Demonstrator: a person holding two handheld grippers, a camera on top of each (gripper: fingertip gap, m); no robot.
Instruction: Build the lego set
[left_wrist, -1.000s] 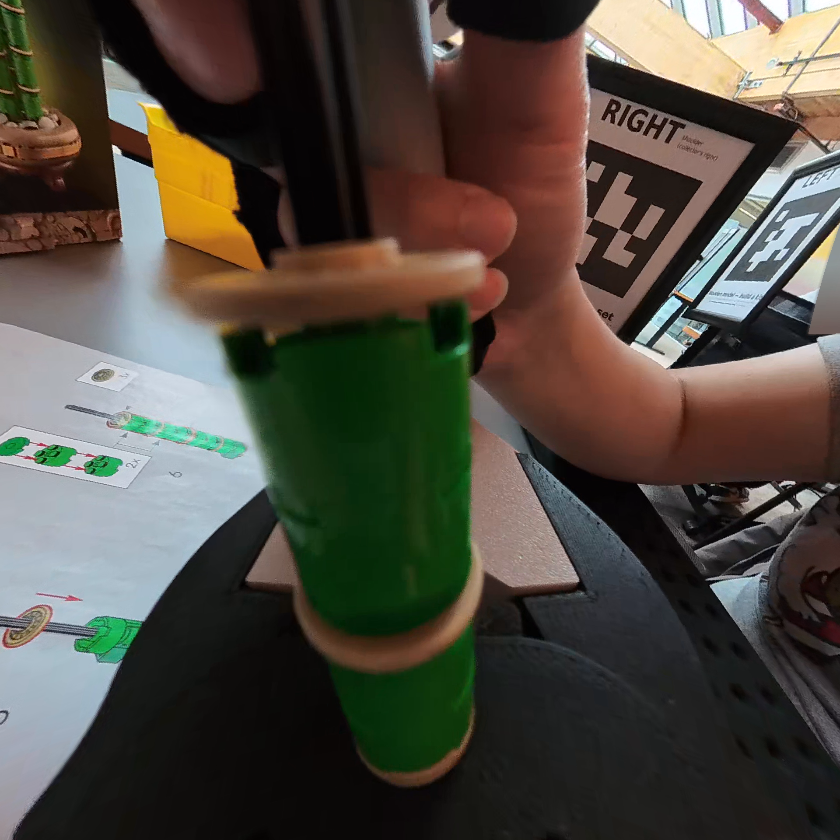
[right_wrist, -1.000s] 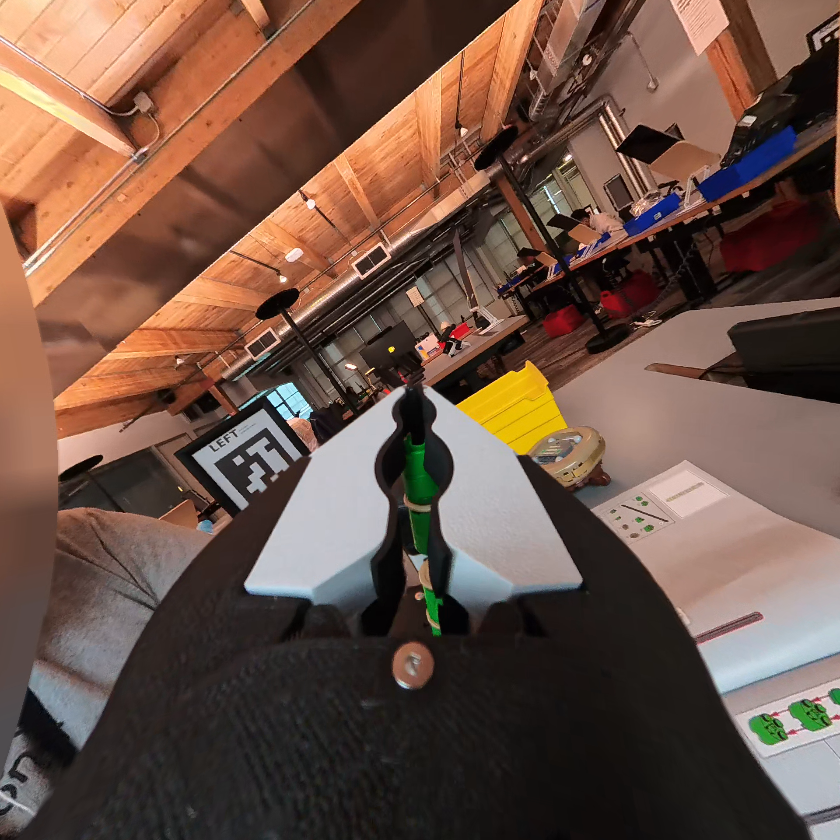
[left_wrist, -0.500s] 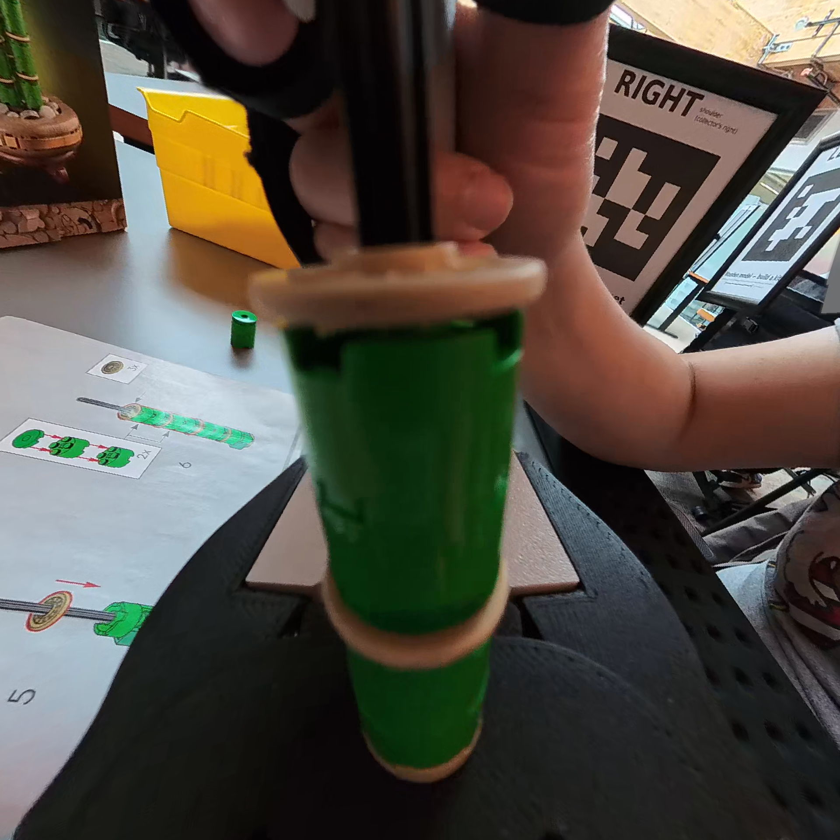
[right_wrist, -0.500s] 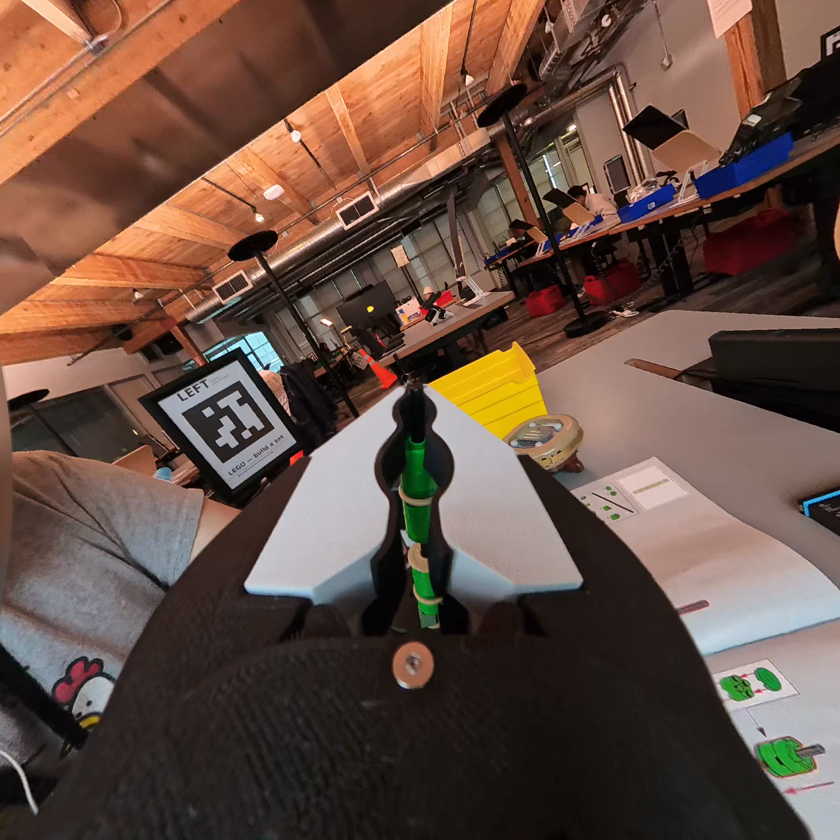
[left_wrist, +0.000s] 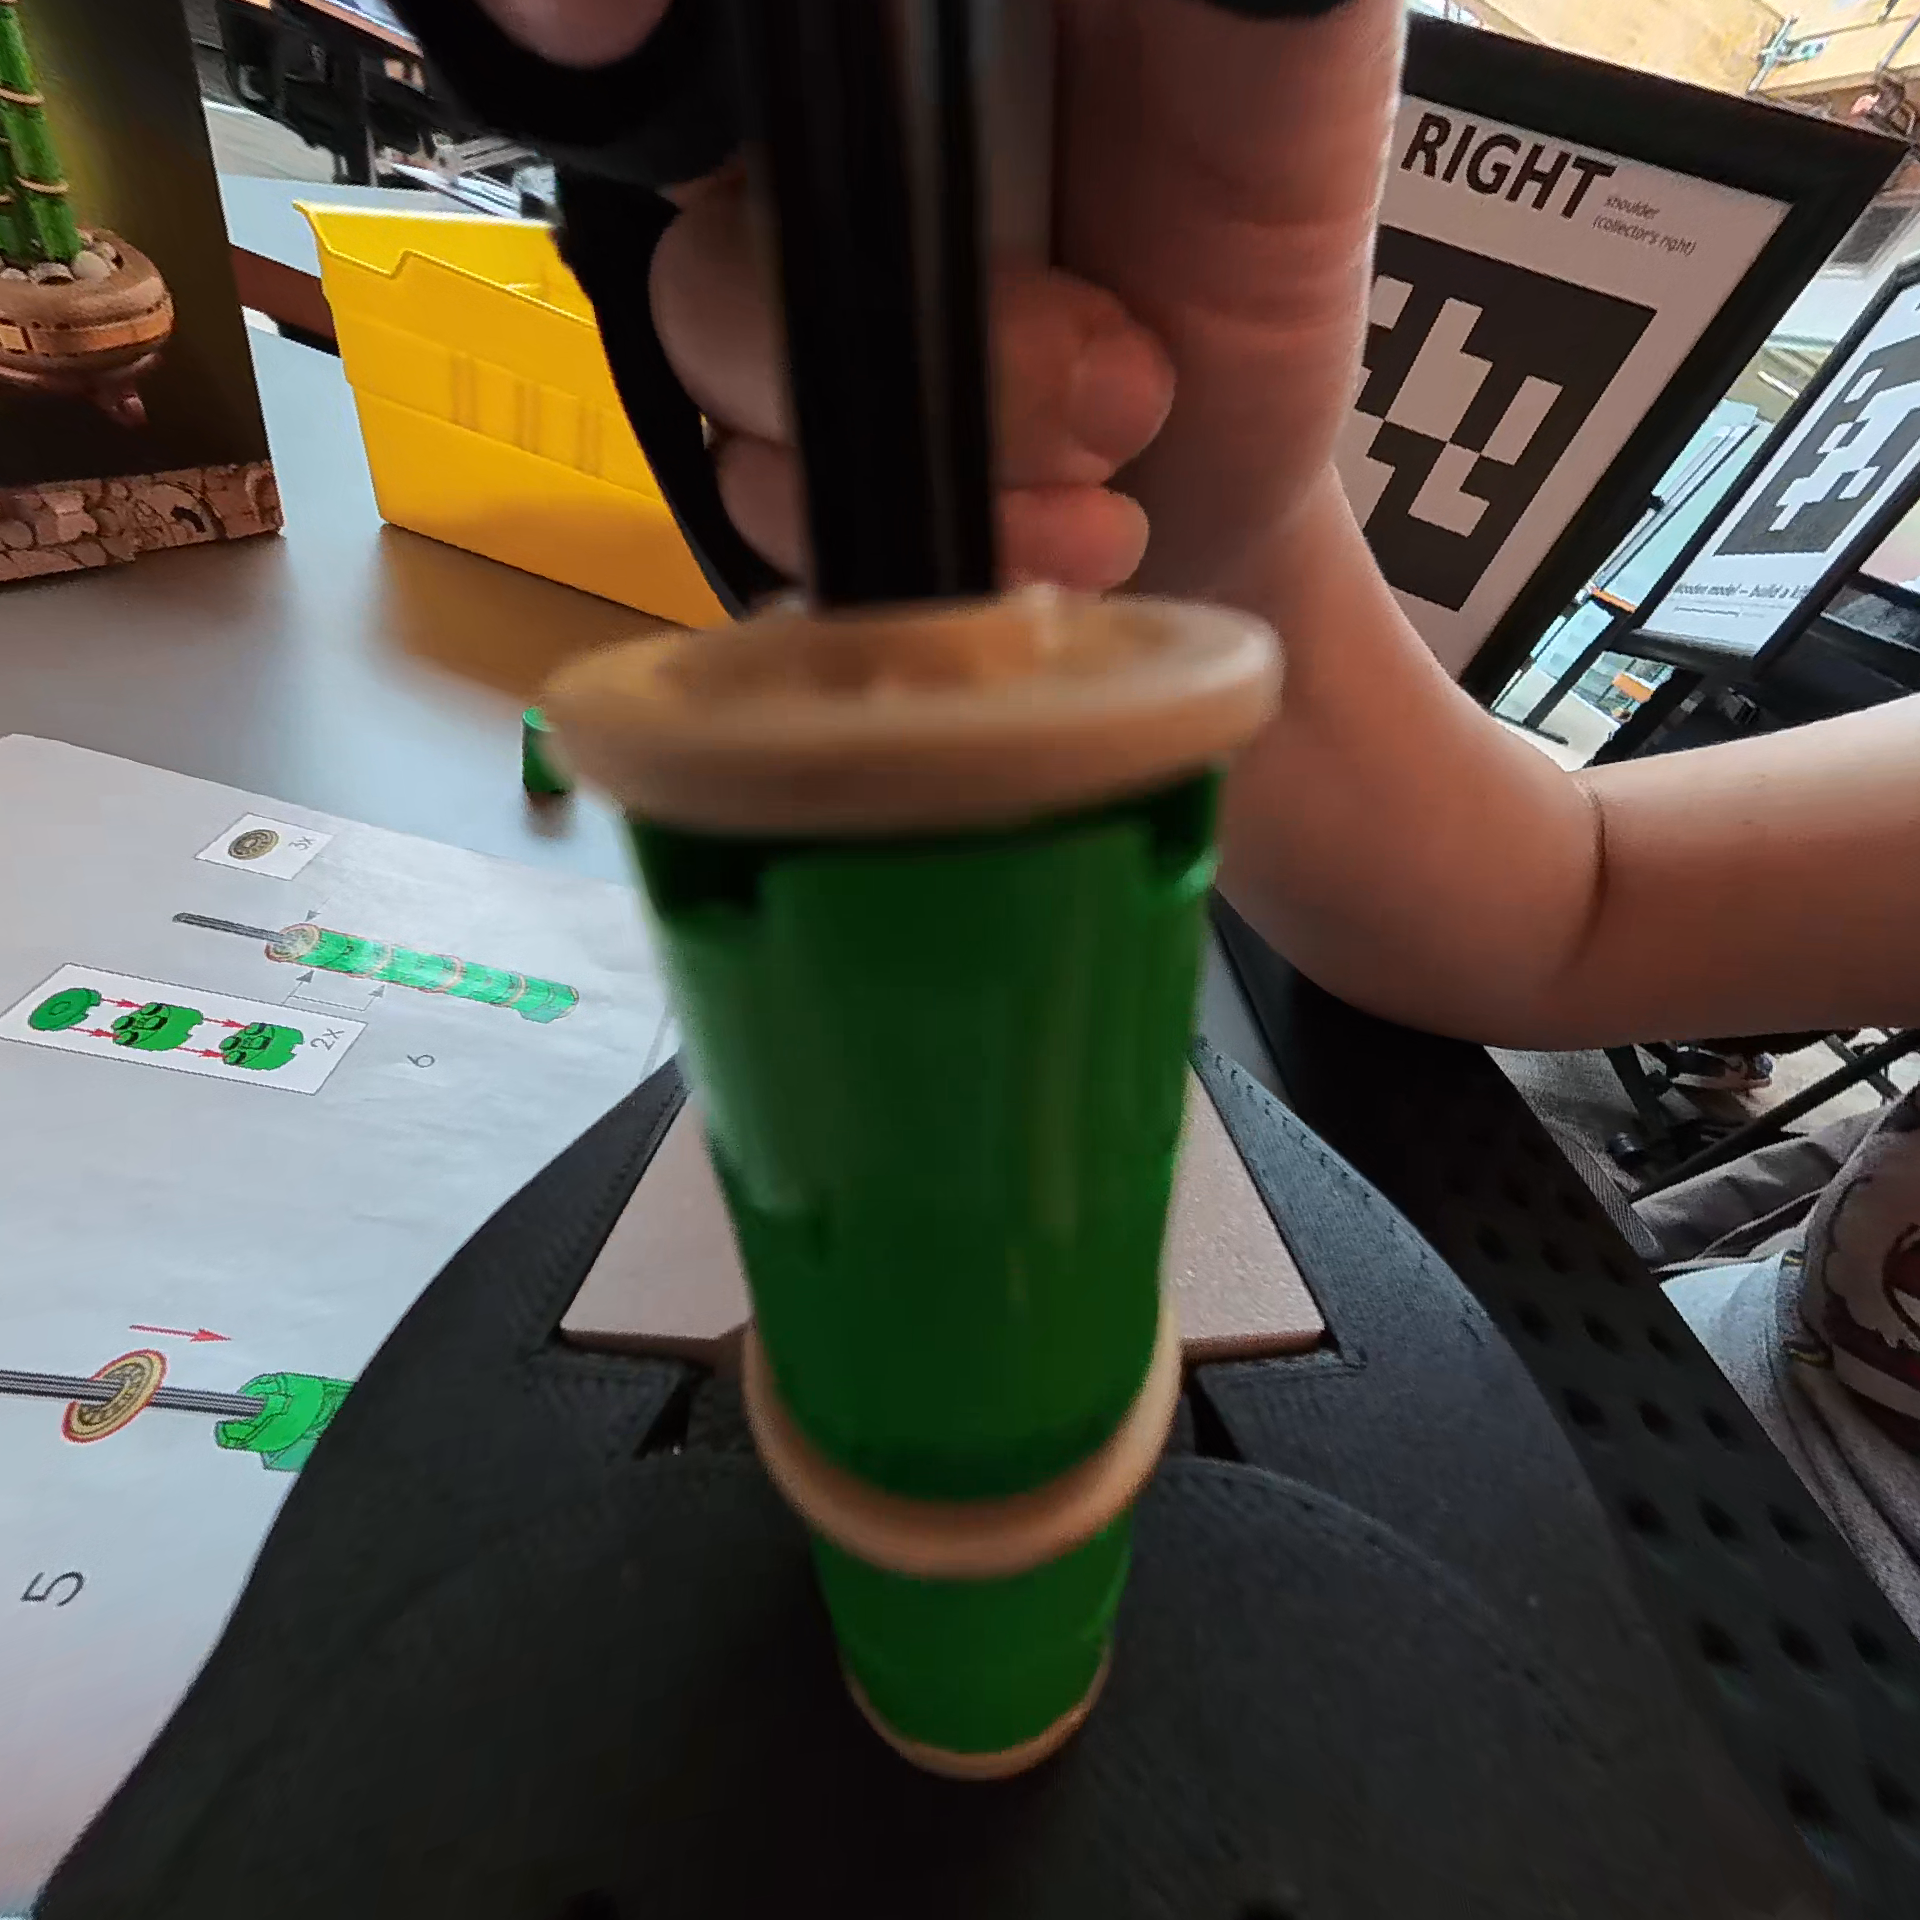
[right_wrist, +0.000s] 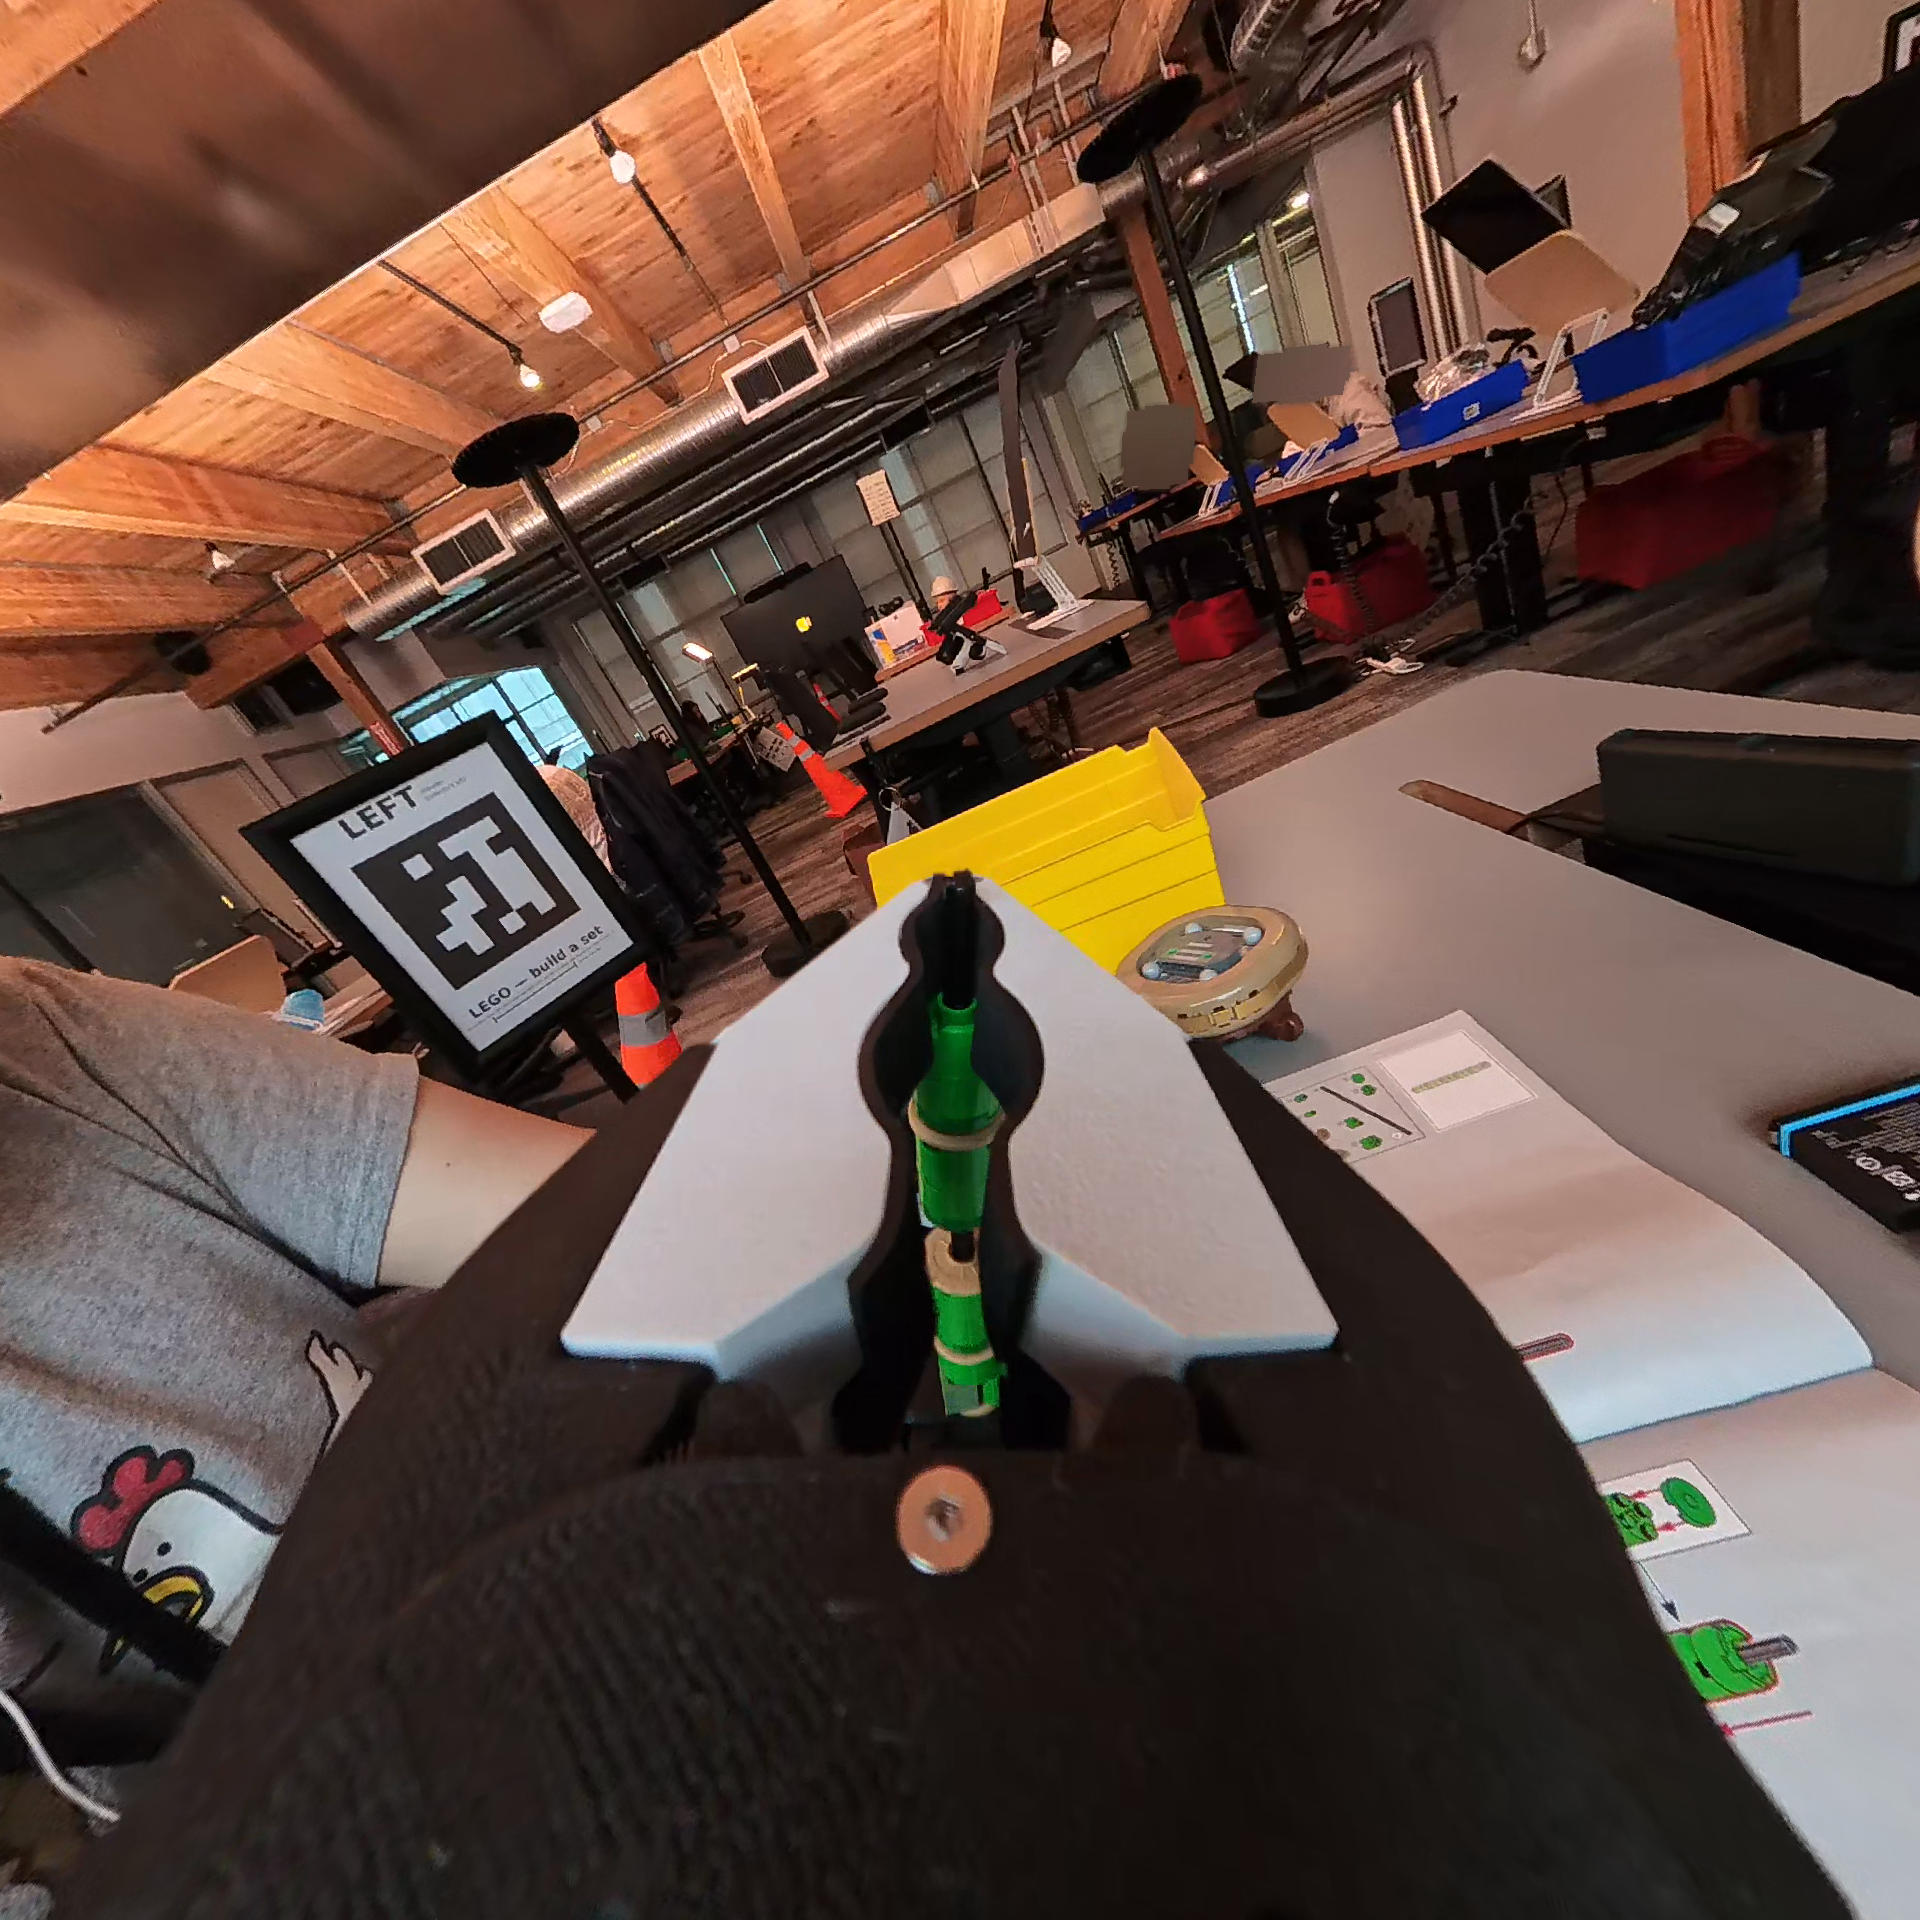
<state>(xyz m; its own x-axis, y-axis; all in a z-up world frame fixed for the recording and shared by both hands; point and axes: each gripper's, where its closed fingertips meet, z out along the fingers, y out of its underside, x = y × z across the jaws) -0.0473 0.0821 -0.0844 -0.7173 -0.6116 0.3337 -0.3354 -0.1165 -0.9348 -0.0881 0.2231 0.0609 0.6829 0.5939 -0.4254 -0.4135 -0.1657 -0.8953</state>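
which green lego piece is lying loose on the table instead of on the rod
The small green cylinder beside the instruction booklet, in front of the yellow bin. The other green pieces sit stacked on the black rod.

We note grey surface (right_wrist: 1507, 935) carrying: open instruction booklet (left_wrist: 208, 1143), yellow bin (left_wrist: 468, 416), set box (left_wrist: 114, 312), loose green cylinder piece (left_wrist: 540, 753), round tan base assembly (right_wrist: 1216, 966) beside bin, dark case (right_wrist: 1756, 800).

Left gripper (left_wrist: 940, 1195) tips behind blurred green stalk (left_wrist: 935, 1143)
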